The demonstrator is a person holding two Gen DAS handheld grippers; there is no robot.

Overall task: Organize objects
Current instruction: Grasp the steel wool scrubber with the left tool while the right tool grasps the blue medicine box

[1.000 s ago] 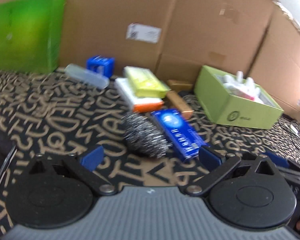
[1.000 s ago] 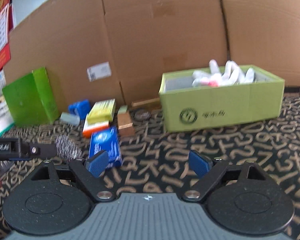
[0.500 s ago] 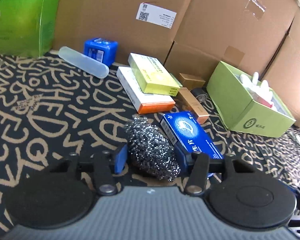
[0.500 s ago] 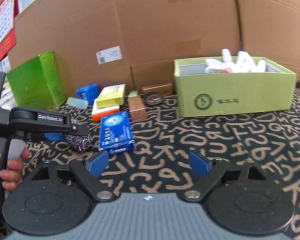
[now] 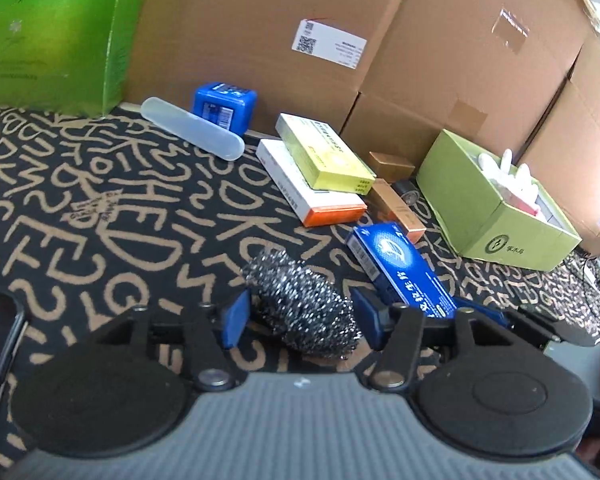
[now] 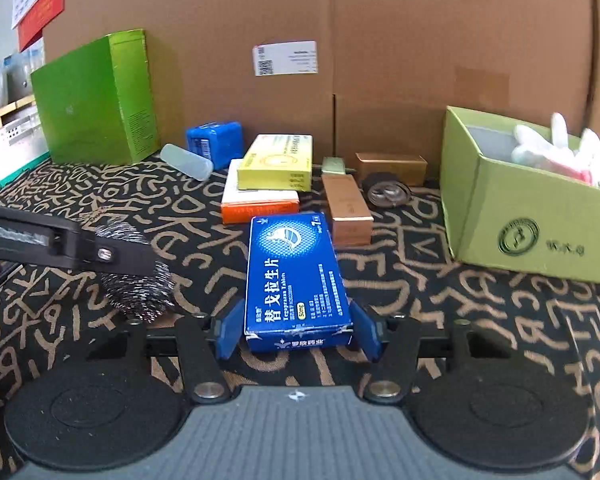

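Steel scourer [image 5: 300,300] between closed left fingers [image 5: 232,316]; right fingers [image 6: 364,330] — clamping blue box [image 6: 296,280].

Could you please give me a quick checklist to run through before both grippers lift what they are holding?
1. Left gripper closed on the steel wool scrubber: ok, a pad against each side.
2. Right gripper closed on the blue medicine box: ok, pads flank its near end.
3. Blue medicine box free of neighbours: ok, a gap separates it from the orange-edged box and the copper box.
4. Grip firm enough to hold: cannot tell.
5. Olive open box has spare room: cannot tell, white items show above its rim.
6. Scrubber off the patterned cloth: cannot tell.
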